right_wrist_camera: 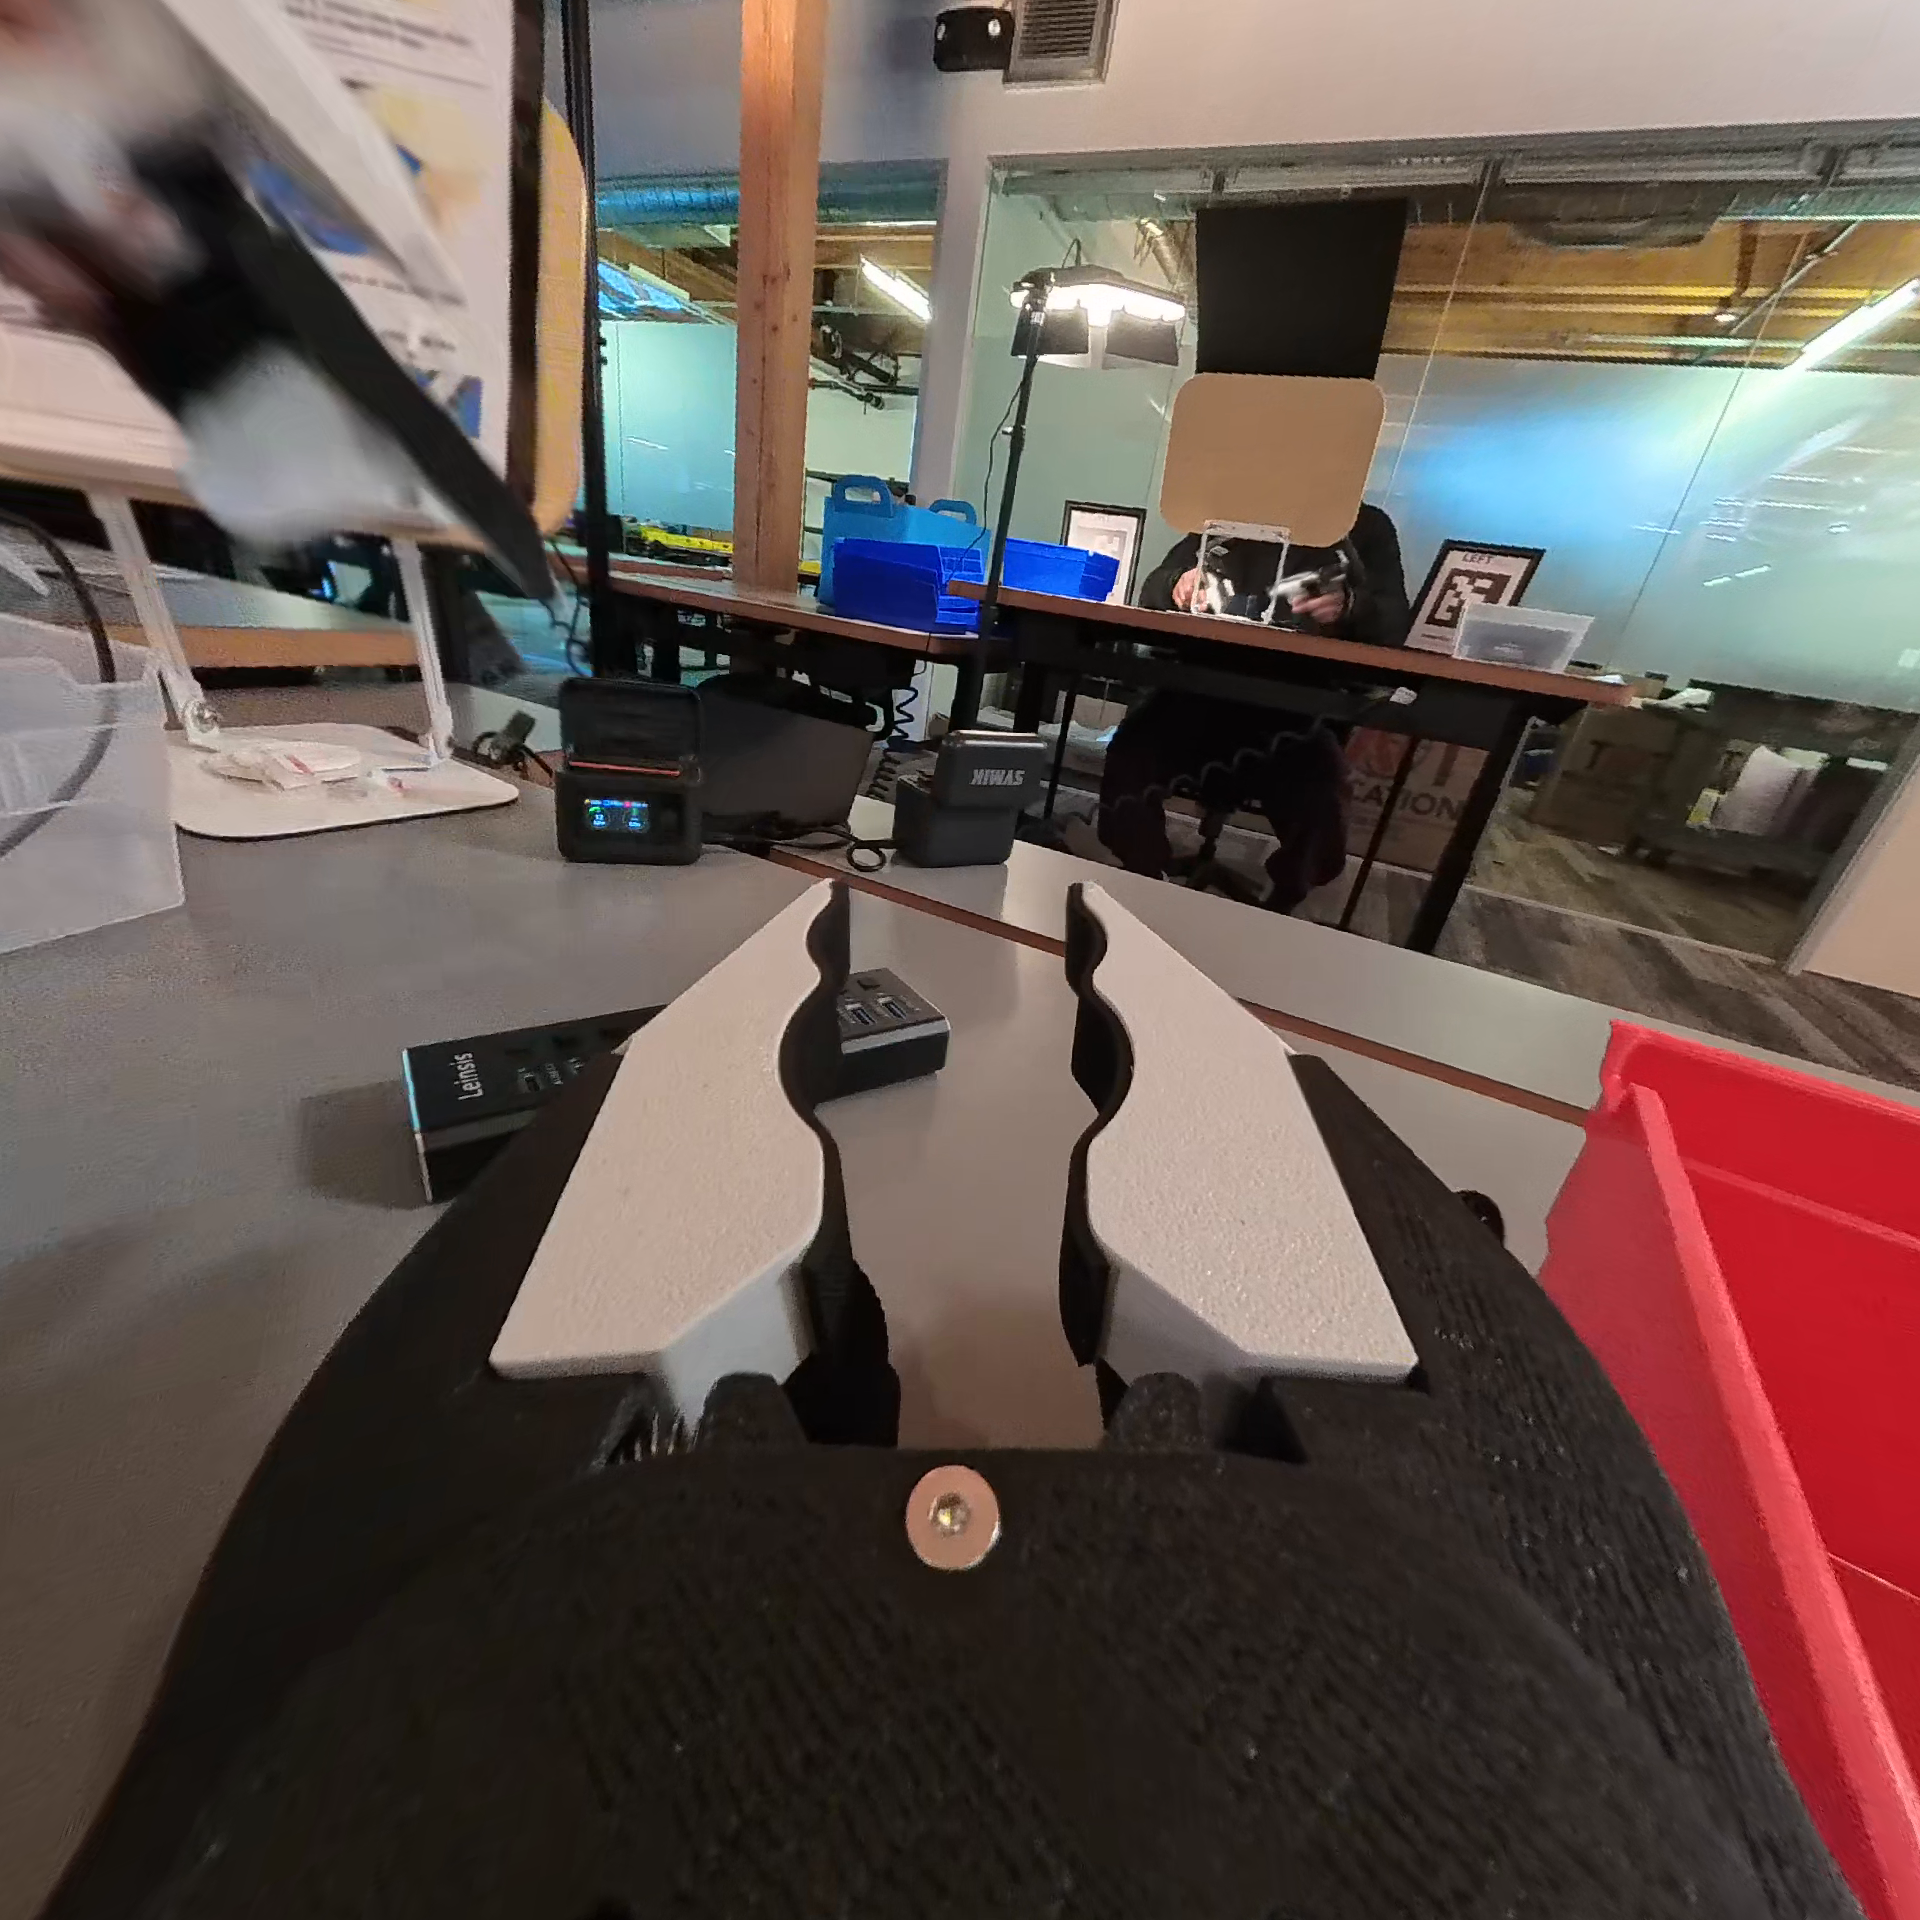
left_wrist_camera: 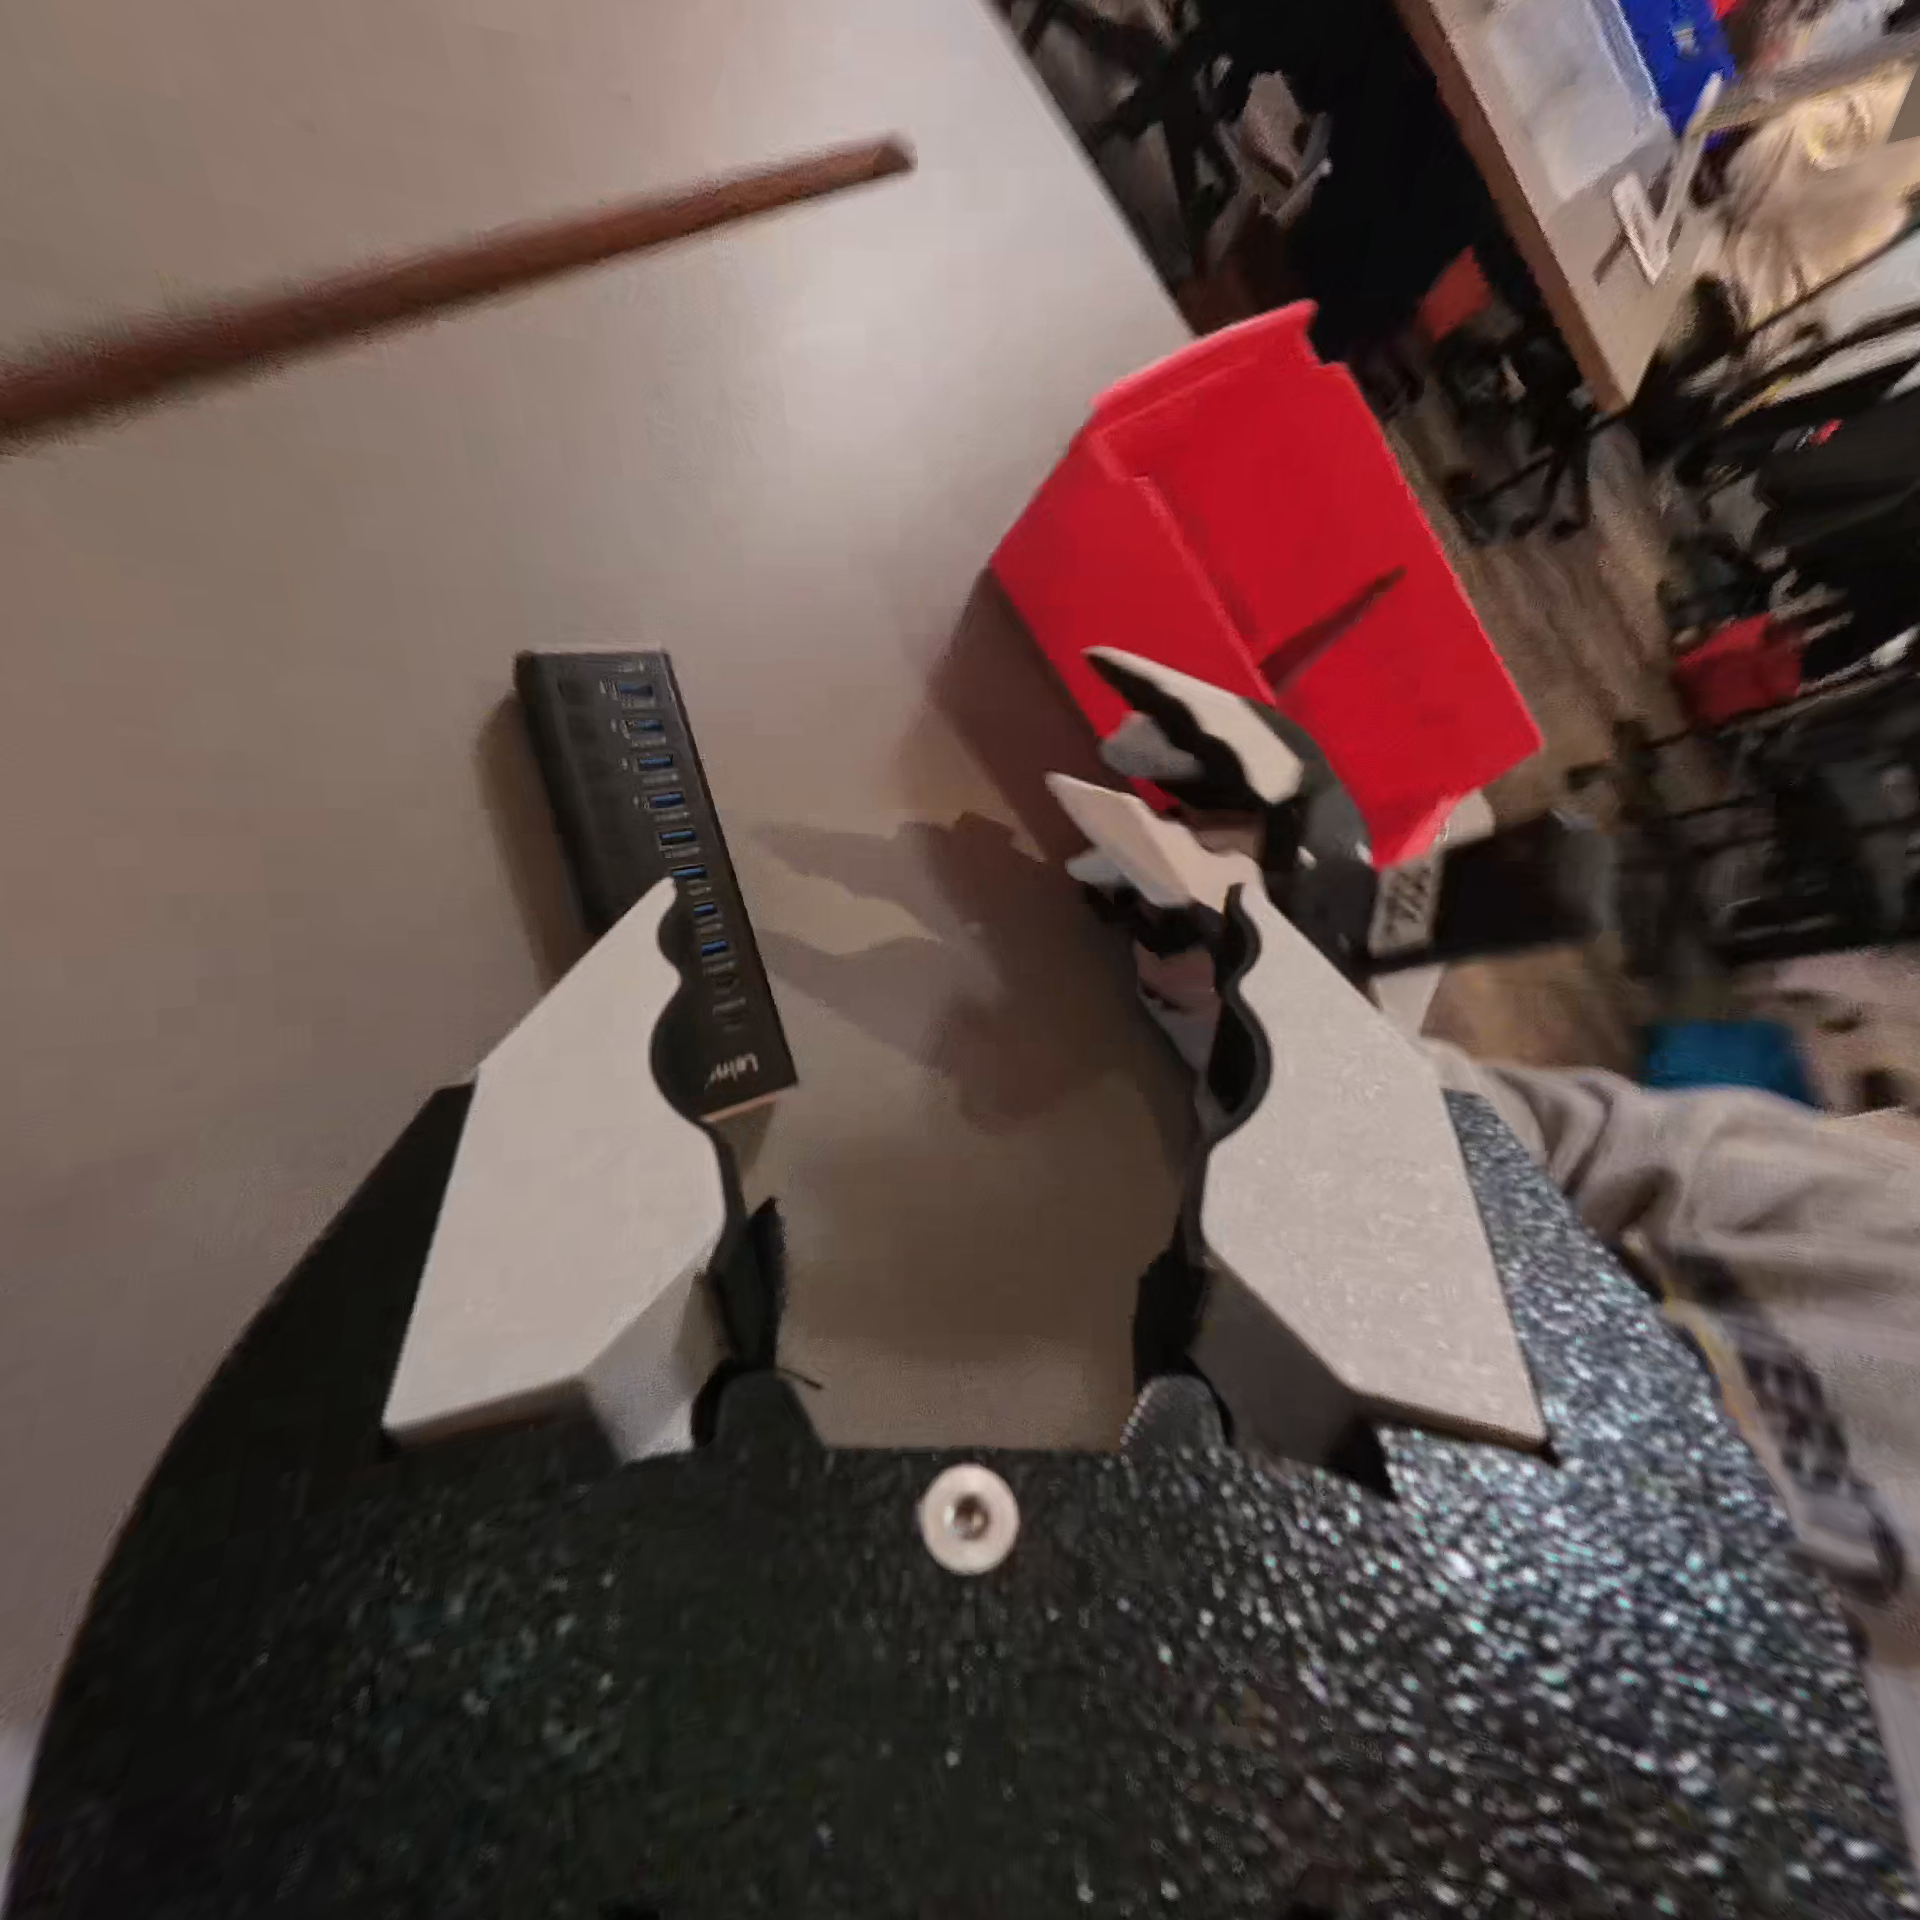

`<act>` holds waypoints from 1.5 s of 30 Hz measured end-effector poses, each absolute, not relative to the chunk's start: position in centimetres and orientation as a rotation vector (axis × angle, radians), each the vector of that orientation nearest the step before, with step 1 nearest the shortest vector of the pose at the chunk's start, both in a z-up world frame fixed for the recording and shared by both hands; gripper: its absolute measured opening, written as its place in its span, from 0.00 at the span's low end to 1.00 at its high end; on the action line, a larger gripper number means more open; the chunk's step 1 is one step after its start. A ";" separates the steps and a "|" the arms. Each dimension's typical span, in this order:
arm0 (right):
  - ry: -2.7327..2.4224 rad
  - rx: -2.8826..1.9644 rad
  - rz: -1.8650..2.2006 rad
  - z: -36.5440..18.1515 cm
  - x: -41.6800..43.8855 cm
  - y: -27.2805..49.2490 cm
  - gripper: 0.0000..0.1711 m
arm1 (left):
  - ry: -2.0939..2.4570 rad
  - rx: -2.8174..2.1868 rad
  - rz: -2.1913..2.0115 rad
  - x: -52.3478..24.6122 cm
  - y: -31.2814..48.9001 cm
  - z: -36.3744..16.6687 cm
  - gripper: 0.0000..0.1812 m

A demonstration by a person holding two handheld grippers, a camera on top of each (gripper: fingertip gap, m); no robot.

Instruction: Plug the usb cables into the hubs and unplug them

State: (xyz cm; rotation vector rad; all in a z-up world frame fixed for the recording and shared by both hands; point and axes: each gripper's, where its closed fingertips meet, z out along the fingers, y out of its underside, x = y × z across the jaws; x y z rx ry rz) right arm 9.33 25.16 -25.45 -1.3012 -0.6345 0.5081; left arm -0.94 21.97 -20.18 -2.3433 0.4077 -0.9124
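Both my left tongs [left_wrist_camera: 951, 914] and right tongs [right_wrist_camera: 951, 914] gape empty — I'd fetch a cable first, then line it squarely with the hub [left_wrist_camera: 649, 831] ports.

My left wrist view is motion-smeared, worst around the red bin [left_wrist_camera: 1268, 561], where the background streaks. Soft shadows fall on the table [left_wrist_camera: 312, 644] left of that bin. My right wrist view is sharper; a studio lamp [right_wrist_camera: 1091, 301] glares, edges bowing outward.
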 end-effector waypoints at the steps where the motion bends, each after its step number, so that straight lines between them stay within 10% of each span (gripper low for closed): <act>1: -0.638 -1.302 0.511 -25.5 9.2 25.1 0.23 | 0.468 -2.303 -0.828 -1.9 20.3 -17.8 0.53; 7: -0.677 -1.311 0.505 -25.9 8.6 25.0 0.23 | 0.451 -2.306 -0.098 -15.5 10.9 -11.9 0.48; 16: -0.720 -1.319 0.510 -26.4 7.9 24.5 0.21 | 0.093 -2.687 0.210 -29.0 -2.2 -24.0 0.37; 27: -0.726 -1.331 0.529 -26.7 7.8 24.6 0.21 | -0.207 -2.539 -0.117 -30.4 -2.6 -27.9 0.32; 36: -0.724 -1.331 0.536 -26.6 7.8 24.6 0.21 | -0.101 -2.551 -0.178 -30.3 -1.7 -30.7 0.05; 45: -0.728 -1.332 0.543 -26.7 7.7 24.5 0.21 | 0.109 -2.414 0.184 -28.9 -1.6 -22.6 0.01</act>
